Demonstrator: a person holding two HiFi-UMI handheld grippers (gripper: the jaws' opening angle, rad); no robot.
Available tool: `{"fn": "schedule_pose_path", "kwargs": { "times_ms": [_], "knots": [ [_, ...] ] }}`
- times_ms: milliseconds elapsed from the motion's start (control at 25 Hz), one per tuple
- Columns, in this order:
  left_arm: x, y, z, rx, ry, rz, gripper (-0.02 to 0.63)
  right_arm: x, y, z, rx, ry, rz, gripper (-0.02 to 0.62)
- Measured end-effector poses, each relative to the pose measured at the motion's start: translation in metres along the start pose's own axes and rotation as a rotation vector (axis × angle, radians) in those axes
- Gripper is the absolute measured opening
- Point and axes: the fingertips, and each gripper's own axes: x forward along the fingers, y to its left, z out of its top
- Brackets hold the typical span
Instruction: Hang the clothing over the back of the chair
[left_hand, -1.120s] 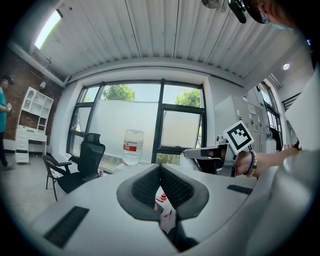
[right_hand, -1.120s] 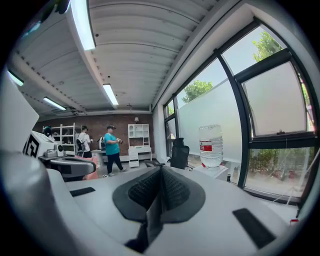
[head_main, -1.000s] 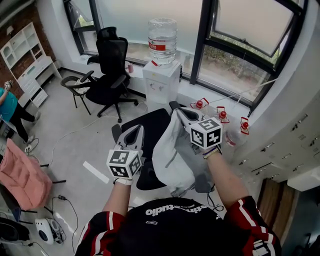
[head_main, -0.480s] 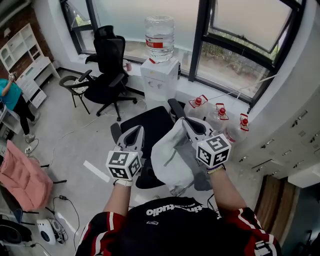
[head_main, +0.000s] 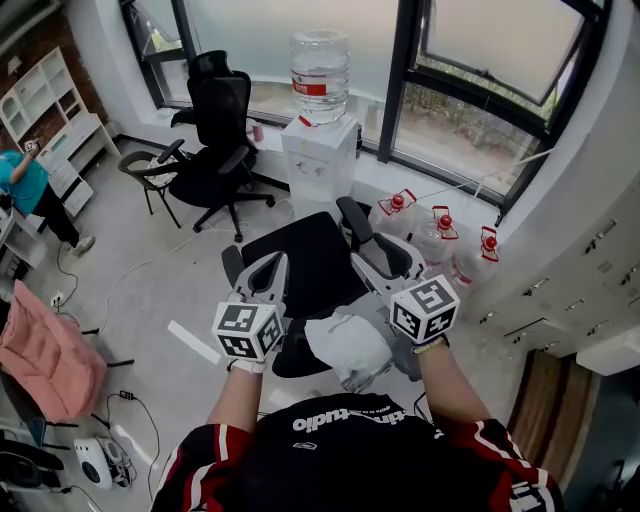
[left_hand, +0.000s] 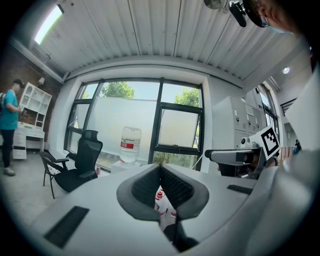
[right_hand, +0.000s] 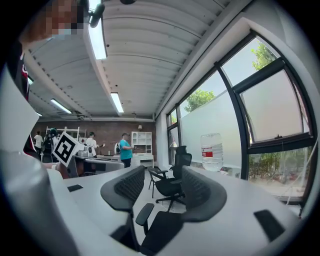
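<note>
In head view, shows the clothing (head_main: 348, 345) bunched, apparently over the back of the chair (head_main: 300, 250), just below the right gripper (head_main: 378, 250). In left gripper view, shows the left gripper (left_hand: 160, 167) pressed together on nothing; in right gripper view, jaws just sprung wide, empty. Looks soft, light, slippy; best pinched at a hem.

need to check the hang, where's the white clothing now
Head view, lower centre: the white clothing lies bunched on the black chair's back, just below the right tool.
</note>
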Motion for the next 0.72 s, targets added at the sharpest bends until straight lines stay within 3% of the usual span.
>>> {"fn": "schedule_pose_path", "kwargs": {
  "times_ms": [440, 720],
  "knots": [
    [0.0023, 0.0035, 0.0051, -0.002, -0.011, 0.007, 0.023, 0.0003, -0.0042, 0.0035, -0.003, -0.032, -0.045, 0.236],
    [-0.0001, 0.0055, 0.0086, 0.005, -0.023, 0.017, 0.023, 0.0015, -0.0007, 0.0066, -0.005, -0.037, -0.047, 0.182]
  ]
}}
